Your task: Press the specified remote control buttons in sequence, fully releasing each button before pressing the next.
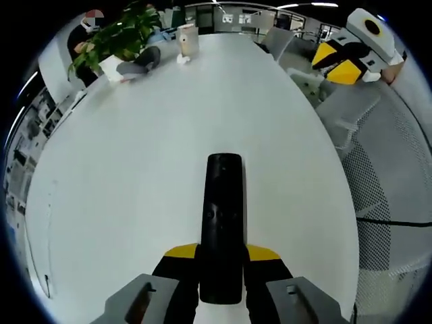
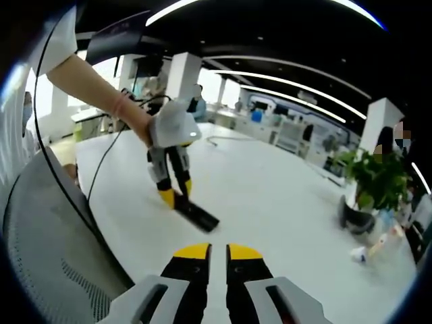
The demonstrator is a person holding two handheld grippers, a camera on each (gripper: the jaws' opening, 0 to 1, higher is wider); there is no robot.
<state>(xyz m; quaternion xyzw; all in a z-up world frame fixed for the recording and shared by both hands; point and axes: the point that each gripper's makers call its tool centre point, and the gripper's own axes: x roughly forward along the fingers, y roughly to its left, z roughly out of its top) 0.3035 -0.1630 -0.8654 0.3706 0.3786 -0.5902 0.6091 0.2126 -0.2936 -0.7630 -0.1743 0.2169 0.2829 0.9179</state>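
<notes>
Remote (image 1: 223, 223) clamped in left gripper (image 1: 221, 287), long axis pointing far across table (image 1: 121, 202) | right gripper (image 2: 217, 260) nearly closed, empty, hovering near side, well apart.

- A long white table (image 1: 135, 175) with a rounded end carries everything; its top is smooth and matte.
- 1 black remote control (image 1: 223, 226) lies flat on it, lengthwise, near the rounded end.
- At the far end stands 1 potted plant (image 1: 118, 37) in a dark pot.
- Just beside the plant stands a small upright light-coloured item (image 1: 187, 42), too small to identify.
- In the right gripper view, a small white bottle-like object (image 2: 359, 254) lies near the plant pot.
</notes>
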